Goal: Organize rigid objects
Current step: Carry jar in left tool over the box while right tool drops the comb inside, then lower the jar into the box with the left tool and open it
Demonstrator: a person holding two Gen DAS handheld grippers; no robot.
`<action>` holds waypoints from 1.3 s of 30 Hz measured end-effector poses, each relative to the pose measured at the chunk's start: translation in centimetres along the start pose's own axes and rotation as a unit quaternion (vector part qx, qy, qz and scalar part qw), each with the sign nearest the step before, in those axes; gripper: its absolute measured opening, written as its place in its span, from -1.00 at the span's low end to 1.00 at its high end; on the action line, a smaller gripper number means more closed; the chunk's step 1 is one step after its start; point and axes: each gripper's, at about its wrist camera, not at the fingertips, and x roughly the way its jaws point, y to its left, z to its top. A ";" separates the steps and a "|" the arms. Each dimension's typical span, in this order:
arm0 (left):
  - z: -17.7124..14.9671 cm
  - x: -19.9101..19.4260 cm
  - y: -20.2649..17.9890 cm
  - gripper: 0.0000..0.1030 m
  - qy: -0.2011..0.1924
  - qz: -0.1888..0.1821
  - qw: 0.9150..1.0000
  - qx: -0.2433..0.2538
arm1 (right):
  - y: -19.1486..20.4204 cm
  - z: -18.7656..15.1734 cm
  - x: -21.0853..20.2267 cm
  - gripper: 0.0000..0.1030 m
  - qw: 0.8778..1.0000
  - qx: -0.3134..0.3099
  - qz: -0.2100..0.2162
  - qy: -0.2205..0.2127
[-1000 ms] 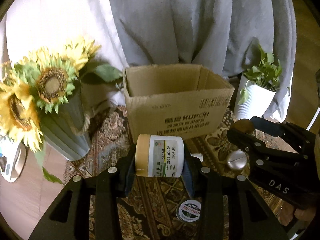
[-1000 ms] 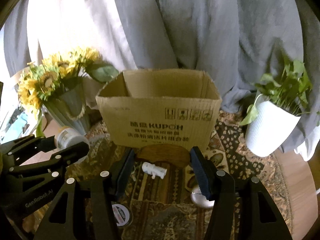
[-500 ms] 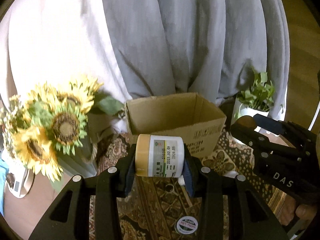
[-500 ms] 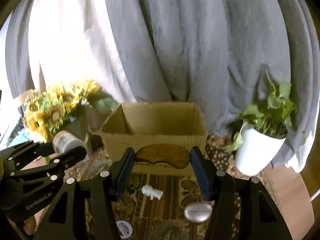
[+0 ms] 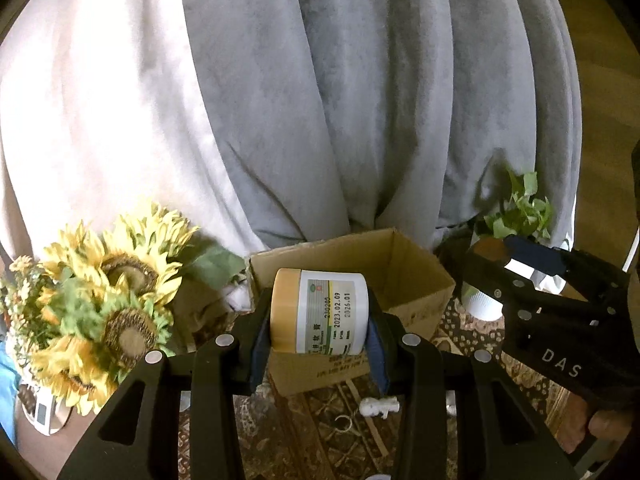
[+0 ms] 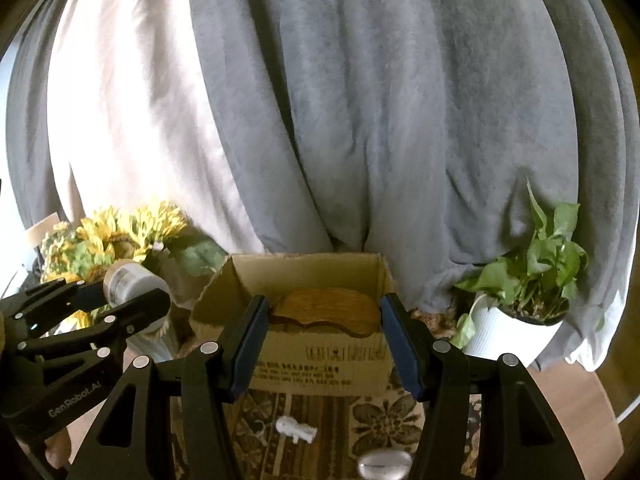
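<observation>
My left gripper (image 5: 318, 326) is shut on a white jar with a tan lid (image 5: 318, 312), held sideways above the near edge of an open cardboard box (image 5: 408, 272). My right gripper (image 6: 324, 320) is shut on a brown wooden piece (image 6: 326, 310), held above the same box (image 6: 304, 280). The jar also shows in the right wrist view (image 6: 130, 278), and the right gripper shows at the right of the left wrist view (image 5: 540, 300). A small white figurine (image 6: 296, 428) and a silver oval object (image 6: 384, 464) lie on the patterned rug in front of the box.
A vase of sunflowers (image 5: 112, 308) stands left of the box. A white pot with a green plant (image 6: 520, 300) stands to its right. Grey and white drapes (image 6: 360, 100) hang behind. A patterned rug (image 5: 340, 420) covers the table.
Both grippers have risen with their objects, so the box now sits lower in both views and its open inside shows. The round tin at the bottom has dropped out of view.
</observation>
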 end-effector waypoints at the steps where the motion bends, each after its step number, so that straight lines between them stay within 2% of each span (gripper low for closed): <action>1: 0.3 0.3 0.1 -0.22 0.002 -0.003 1.000 -0.004 | -0.1 0.3 0.2 0.14 1.000 0.002 0.002 0.001; 9: 2.5 2.7 0.4 -0.22 0.019 -0.011 1.000 -0.012 | -1.2 2.5 2.7 0.14 1.000 0.012 0.010 0.015; 16: 4.5 5.6 0.9 -0.22 0.048 -0.008 0.999 -0.003 | -2.0 4.4 5.8 0.14 0.999 0.007 0.022 0.047; 24: 5.4 10.0 1.2 -0.22 0.105 -0.019 0.994 -0.001 | -3.1 5.4 10.5 0.14 0.993 0.006 0.031 0.110; 36: 5.8 15.8 2.0 -0.22 0.183 -0.020 0.983 0.004 | -4.0 5.2 17.4 0.14 0.976 -0.002 0.045 0.214; 39: 5.6 16.6 2.0 -0.21 0.198 -0.021 0.980 0.002 | -3.9 4.9 18.3 0.14 0.973 -0.006 0.044 0.228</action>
